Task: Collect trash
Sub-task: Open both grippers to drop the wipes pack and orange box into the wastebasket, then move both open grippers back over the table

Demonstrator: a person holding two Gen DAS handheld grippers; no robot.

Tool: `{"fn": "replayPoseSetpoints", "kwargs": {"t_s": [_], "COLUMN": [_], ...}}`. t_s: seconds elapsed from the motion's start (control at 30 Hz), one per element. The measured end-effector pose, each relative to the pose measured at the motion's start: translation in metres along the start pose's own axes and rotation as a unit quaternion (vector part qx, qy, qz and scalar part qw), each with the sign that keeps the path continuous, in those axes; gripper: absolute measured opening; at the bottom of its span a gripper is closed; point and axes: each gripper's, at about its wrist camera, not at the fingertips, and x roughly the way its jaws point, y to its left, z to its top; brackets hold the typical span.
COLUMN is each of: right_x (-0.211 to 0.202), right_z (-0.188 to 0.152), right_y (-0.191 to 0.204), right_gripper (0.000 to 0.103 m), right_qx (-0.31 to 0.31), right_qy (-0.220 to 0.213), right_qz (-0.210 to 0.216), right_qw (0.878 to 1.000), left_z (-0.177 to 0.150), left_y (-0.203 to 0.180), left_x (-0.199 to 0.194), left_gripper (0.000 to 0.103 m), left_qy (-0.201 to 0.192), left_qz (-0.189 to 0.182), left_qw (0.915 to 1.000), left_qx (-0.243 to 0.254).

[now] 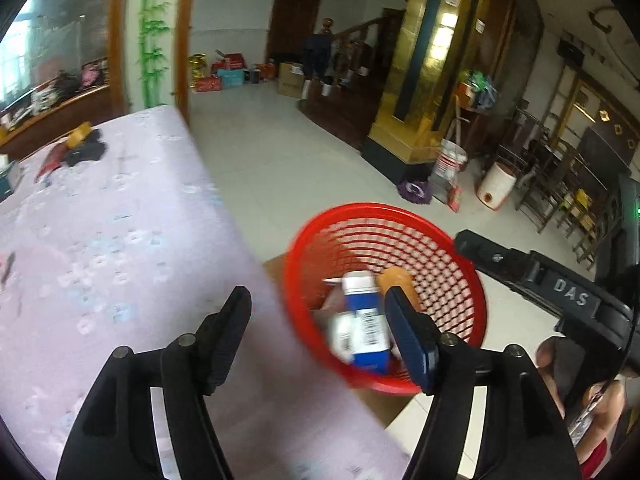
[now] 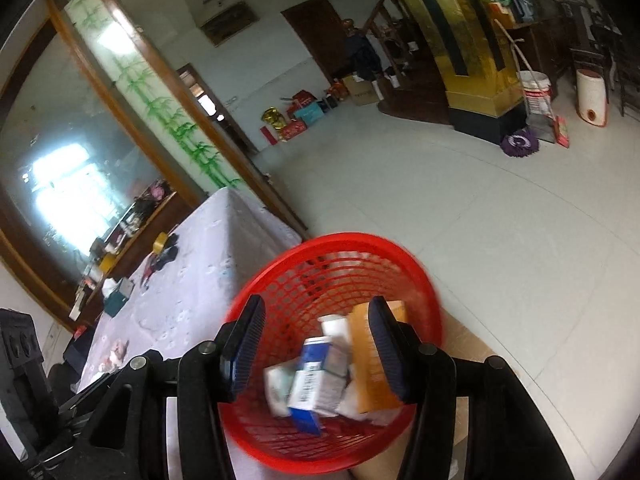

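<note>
A red mesh basket (image 1: 452, 276) stands on a cardboard box beside the table's right edge; it also shows in the right wrist view (image 2: 304, 280). It holds a blue-and-white carton (image 1: 366, 320), an orange box (image 2: 370, 376) and several other cartons and wrappers. My left gripper (image 1: 320, 340) is open and empty over the table edge, its right finger over the basket. My right gripper (image 2: 316, 348) is open and empty, directly above the basket. The blue-and-white carton (image 2: 314, 384) is blurred between its fingers, apart from them.
The table has a pale lilac flowered cloth (image 1: 100, 220). At its far end lie a yellow tape roll (image 1: 80, 134), dark cloth (image 1: 86, 150) and a teal tissue box (image 2: 116, 298). The right gripper's body (image 1: 560, 284) shows at right. Tiled floor (image 2: 480, 220) lies beyond.
</note>
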Motion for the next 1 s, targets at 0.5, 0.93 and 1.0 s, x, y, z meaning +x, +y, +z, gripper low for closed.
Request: {"fn": "replayPoseSetpoints", "kwargs": {"t_s": [0.5,0.93,1.0], "right_x": [0.032,0.047,0.050], "right_z": [-0.061,-0.117,-0.121], "right_y": [0.155,0.235,0.236], "right_gripper": [0.058,0.059,0.059], "right_qx": [-0.135,-0.213,-0.217], "right_qy": [0.090,0.140,0.148], "right_qz": [0.099,0.136,0.134], "right_qw": [0.982,0.957,0.956], "left_z": [-0.054,-0.074,-0.074], "left_y": [0.164,0.363,0.393], "left_x": [-0.112,-0.170,-0.160], "left_gripper": [0.073,0.080,0.080], "left_qy": [-0.026,-0.029,-0.023], "left_qz": [0.111,0.248,0.246], "left_qw": [0.9853,0.9330,0.9290], "left_qx": [-0.127,-0.259,-0.276]}}
